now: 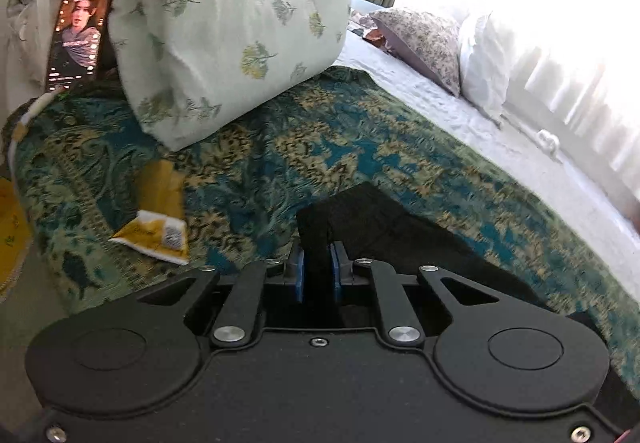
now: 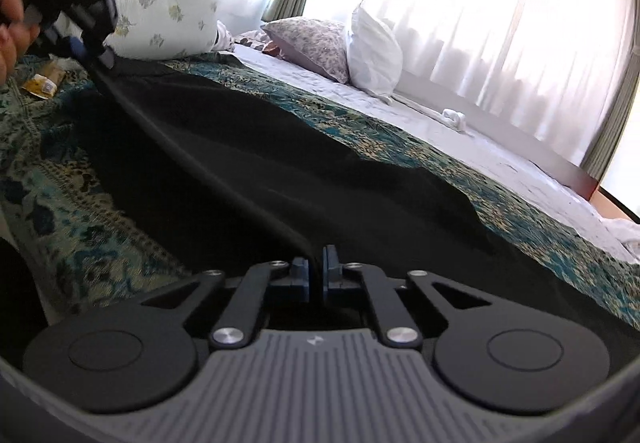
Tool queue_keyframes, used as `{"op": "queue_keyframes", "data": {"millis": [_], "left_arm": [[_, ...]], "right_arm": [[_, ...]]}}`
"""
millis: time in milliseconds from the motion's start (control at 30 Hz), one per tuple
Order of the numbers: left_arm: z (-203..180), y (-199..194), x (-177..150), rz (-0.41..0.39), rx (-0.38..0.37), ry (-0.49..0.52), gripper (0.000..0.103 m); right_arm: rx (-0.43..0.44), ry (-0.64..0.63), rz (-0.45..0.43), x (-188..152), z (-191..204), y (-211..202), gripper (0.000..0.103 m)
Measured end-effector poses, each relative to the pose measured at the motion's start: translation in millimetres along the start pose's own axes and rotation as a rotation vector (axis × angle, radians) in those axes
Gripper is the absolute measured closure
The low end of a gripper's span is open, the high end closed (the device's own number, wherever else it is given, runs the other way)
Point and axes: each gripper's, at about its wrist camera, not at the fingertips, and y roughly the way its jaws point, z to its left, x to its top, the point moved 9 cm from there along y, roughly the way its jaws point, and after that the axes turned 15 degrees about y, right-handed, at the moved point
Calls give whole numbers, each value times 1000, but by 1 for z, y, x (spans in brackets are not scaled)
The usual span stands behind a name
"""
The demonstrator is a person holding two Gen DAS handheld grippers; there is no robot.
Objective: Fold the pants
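Black pants [image 2: 248,163] lie stretched across a teal and gold patterned bedspread [image 2: 48,195]. My right gripper [image 2: 317,263] is shut on one edge of the pants, and a taut fold runs from it up to my left gripper [image 2: 94,51], seen at the upper left. In the left wrist view my left gripper [image 1: 318,263] is shut on a bunched end of the black pants [image 1: 380,227], held just above the bedspread [image 1: 260,163].
A large pale green floral pillow [image 1: 232,23] lies ahead, with a lit phone [image 1: 80,31] leaning beside it. A yellow packet [image 1: 154,231] lies on the bedspread at left. Floral and white pillows [image 2: 352,47] sit by the curtained window [image 2: 500,3].
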Motion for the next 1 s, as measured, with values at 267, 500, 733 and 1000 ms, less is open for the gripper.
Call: {"op": "queue_keyframes", "data": {"millis": [267, 500, 733, 1000], "left_arm": [[2, 4, -6, 0, 40, 32, 89], [4, 19, -20, 22, 92, 56, 88], [6, 22, -18, 44, 94, 51, 87], [2, 26, -18, 54, 131, 106, 86]], "right_arm": [[-6, -41, -25, -8, 5, -14, 94], [-222, -174, -108, -39, -29, -12, 94], [-481, -96, -99, -56, -122, -26, 93], [-799, 52, 12, -79, -270, -53, 92]]}}
